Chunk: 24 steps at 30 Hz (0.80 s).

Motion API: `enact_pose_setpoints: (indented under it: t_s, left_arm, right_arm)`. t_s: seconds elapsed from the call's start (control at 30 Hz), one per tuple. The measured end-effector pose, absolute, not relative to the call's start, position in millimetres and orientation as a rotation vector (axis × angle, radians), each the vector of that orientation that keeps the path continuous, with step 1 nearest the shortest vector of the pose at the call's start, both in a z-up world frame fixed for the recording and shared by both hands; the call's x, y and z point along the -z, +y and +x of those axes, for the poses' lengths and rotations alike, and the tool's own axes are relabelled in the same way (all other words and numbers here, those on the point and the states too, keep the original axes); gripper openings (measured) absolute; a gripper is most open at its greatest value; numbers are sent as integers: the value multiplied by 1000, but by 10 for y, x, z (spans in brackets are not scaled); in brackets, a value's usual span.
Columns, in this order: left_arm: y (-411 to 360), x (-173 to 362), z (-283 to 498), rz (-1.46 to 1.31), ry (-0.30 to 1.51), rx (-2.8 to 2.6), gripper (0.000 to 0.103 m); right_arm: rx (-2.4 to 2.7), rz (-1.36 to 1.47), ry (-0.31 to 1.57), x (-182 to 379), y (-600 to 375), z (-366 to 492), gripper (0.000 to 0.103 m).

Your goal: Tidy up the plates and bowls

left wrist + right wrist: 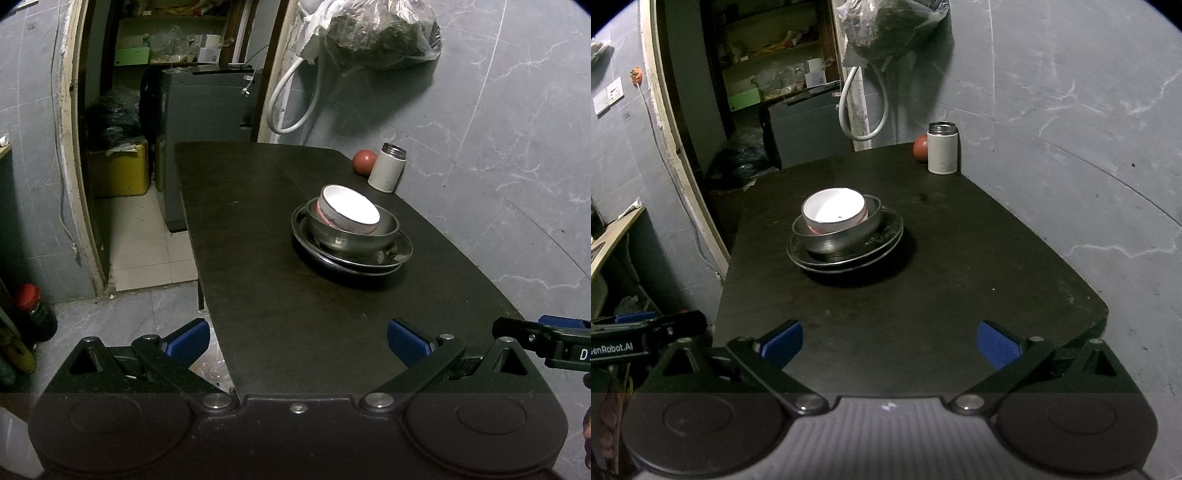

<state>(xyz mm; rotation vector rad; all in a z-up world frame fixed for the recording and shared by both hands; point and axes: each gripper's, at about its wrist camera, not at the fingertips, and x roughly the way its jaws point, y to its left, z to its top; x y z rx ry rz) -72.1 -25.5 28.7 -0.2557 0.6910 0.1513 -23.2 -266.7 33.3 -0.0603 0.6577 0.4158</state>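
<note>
Both tools, left [298, 341] and right [889, 343], wide, empty (near table edge); white bowl [349, 210] nested in steel bowl [354, 236].

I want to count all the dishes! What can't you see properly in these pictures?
- Metal plates: both views, the metal bowl covers them, so the exact count is unclear.
- Metal bowl's inside: hidden by the white bowl.
- Red round thing: right view, partly behind the white canister.
</note>
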Motion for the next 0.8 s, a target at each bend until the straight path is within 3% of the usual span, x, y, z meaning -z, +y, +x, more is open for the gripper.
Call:
enact_pose_setpoints:
  t_s: [0.8]
  left_arm:
    - [-382,-283,-709,-250,687,-152,102]
  right_arm:
    - [-426,-80,658,-350,-2651,-220,103]
